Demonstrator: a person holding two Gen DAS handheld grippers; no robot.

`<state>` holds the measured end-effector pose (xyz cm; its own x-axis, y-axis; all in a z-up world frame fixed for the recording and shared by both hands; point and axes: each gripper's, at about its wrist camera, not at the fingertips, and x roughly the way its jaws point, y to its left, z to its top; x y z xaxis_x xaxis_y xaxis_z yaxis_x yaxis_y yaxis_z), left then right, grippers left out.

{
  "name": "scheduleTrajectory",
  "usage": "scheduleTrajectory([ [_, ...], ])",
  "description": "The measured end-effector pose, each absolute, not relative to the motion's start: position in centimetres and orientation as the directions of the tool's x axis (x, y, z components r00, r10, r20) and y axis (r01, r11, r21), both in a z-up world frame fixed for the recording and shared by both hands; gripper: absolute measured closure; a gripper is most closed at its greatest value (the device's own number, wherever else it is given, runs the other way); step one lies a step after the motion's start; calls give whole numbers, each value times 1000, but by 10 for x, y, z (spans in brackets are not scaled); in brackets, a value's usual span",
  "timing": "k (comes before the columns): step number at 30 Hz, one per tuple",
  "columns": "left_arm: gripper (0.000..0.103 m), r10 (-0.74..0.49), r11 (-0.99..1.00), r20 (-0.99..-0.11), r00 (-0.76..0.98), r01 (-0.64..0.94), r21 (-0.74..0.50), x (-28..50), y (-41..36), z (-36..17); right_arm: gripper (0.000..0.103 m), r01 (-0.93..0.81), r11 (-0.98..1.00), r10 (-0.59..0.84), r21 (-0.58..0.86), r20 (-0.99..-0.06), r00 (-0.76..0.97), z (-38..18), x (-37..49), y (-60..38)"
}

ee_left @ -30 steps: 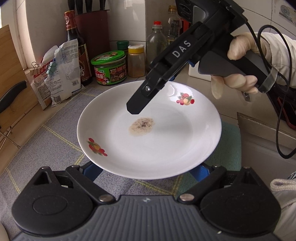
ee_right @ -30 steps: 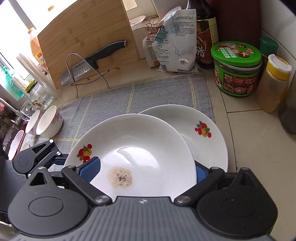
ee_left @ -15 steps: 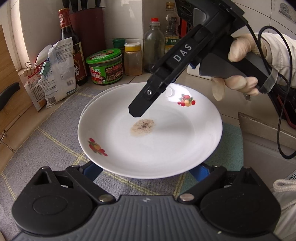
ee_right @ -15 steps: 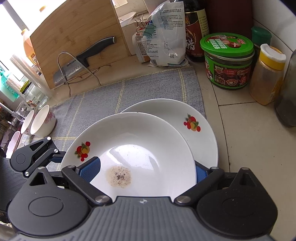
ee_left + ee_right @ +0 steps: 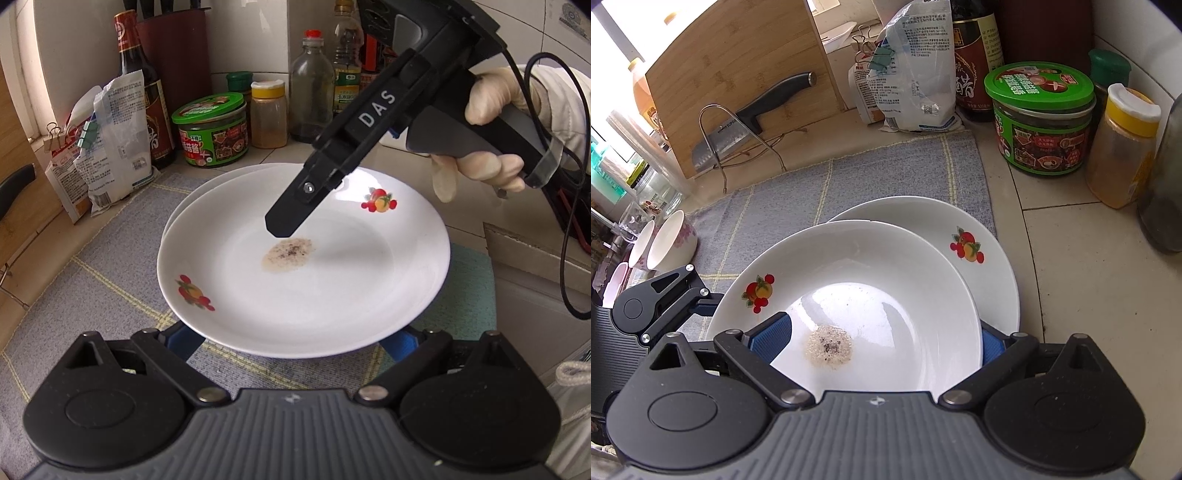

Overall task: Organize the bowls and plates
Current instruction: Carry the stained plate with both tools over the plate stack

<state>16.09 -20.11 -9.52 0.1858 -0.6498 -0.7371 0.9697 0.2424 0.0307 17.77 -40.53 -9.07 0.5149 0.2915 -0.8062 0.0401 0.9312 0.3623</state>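
A white plate with fruit prints and a speckled stain point(image 5: 886, 277) hangs tilted over a second, clean fruit-print plate point(image 5: 990, 266) that lies on the grey cloth point(image 5: 849, 177). My right gripper point(image 5: 882, 341) has it, with the left pad on top of the plate and the right pad under its rim. In the left wrist view the stained plate point(image 5: 314, 288) fills the middle, and the right gripper's upper finger point(image 5: 291, 218) reaches to the stain. My left gripper point(image 5: 291, 341) stands wide open beneath the near rim, its pads mostly hidden. The clean plate's rim point(image 5: 192, 199) peeks out behind.
A green-lidded jar point(image 5: 1041, 122), a yellow-capped jar point(image 5: 1126, 147), bottles and a clipped bag point(image 5: 912, 74) line the back wall. A cleaver on a wire rack point(image 5: 738, 133) leans against a wooden board point(image 5: 738, 74). Small bowls point(image 5: 670, 240) stand at the cloth's left end. A gloved hand point(image 5: 487, 103) holds the right gripper.
Both grippers and the stained plate have shifted together toward the jars. The plate now lies further over the clean plate, whose rim has come into the left wrist view.
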Motion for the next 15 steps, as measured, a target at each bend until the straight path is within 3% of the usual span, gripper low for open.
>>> scheduleTrajectory([
  [15, 6, -638, 242, -748, 181, 970, 27, 171, -206, -99, 2, 50, 930, 290, 365, -808, 512, -91, 179, -407],
])
